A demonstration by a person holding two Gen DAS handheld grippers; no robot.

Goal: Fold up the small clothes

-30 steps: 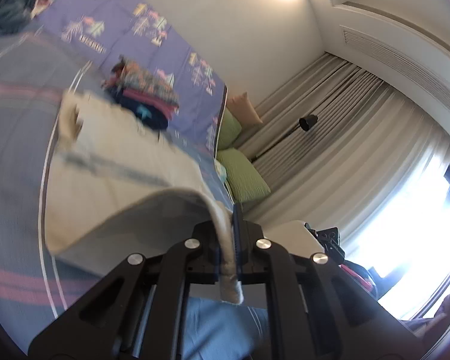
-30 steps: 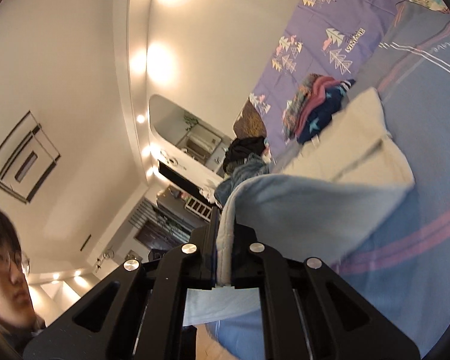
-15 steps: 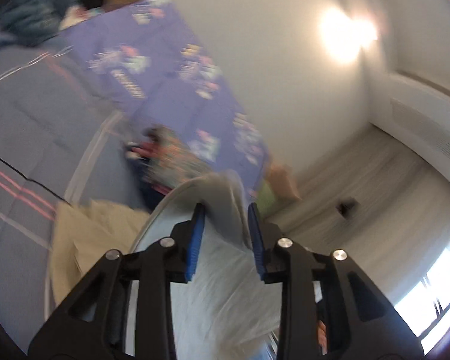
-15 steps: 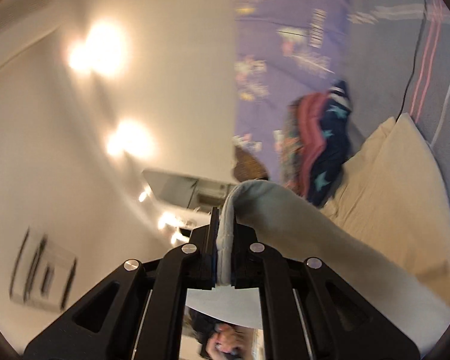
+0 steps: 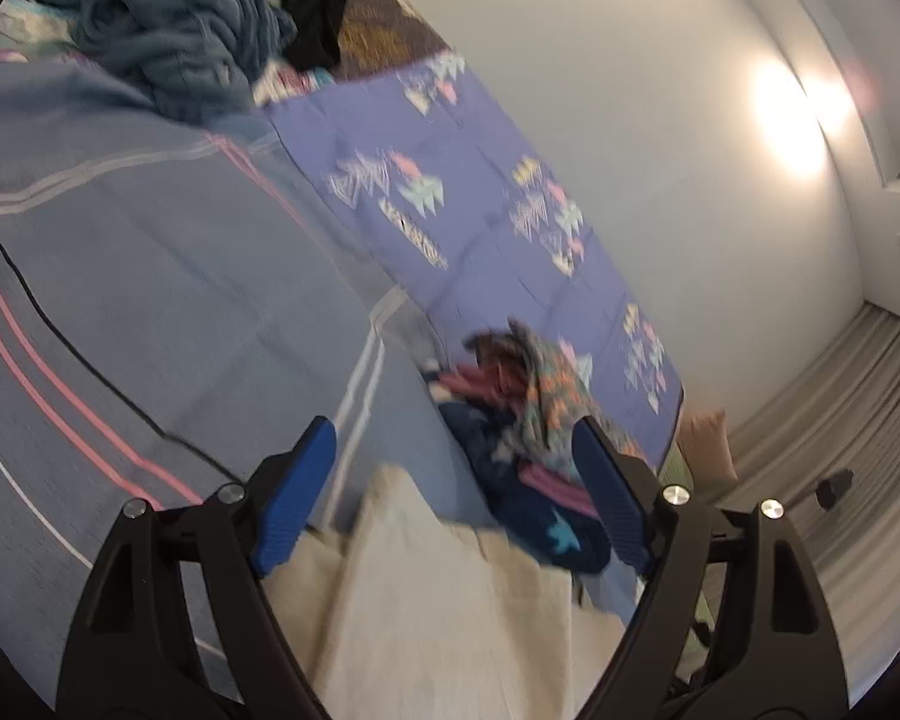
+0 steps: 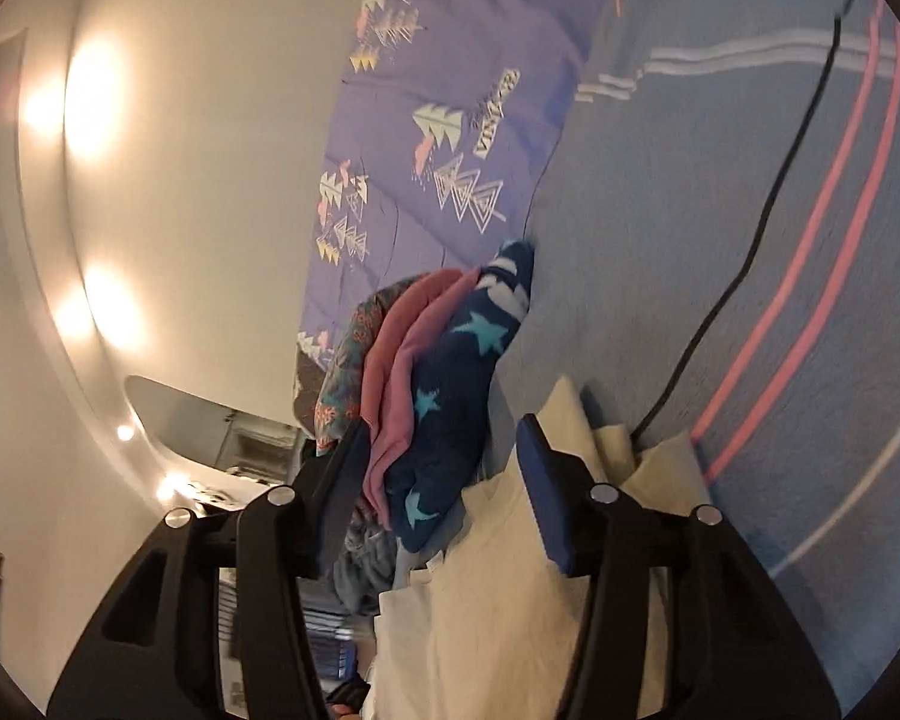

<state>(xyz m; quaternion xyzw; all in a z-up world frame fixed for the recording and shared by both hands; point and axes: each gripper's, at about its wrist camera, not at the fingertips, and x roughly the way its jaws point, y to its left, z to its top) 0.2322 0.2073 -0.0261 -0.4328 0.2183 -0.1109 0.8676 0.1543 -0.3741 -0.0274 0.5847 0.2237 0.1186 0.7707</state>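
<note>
A cream garment point(image 5: 450, 612) lies folded on the blue striped blanket point(image 5: 150, 276), below and between the fingers of my left gripper point(image 5: 453, 468), which is open and holds nothing. The same cream garment point(image 6: 510, 612) shows in the right wrist view, under my right gripper point(image 6: 444, 456), also open and empty. A stack of folded small clothes point(image 5: 528, 438), navy with stars, pink and patterned, sits just beyond the garment; in the right wrist view the stack point(image 6: 438, 372) lies between the spread fingers.
A purple quilt with tree prints point(image 5: 480, 222) runs along the white wall. A heap of blue and black clothes point(image 5: 198, 18) lies at the far end of the bed. Curtains point(image 5: 858, 480) hang at the right. A thin black cable point(image 6: 750, 252) crosses the blanket.
Both grippers were shut on the cream garment's edge a second ago, swung it over, and have now opened and let it go. The garment lies folded on the blanket.
</note>
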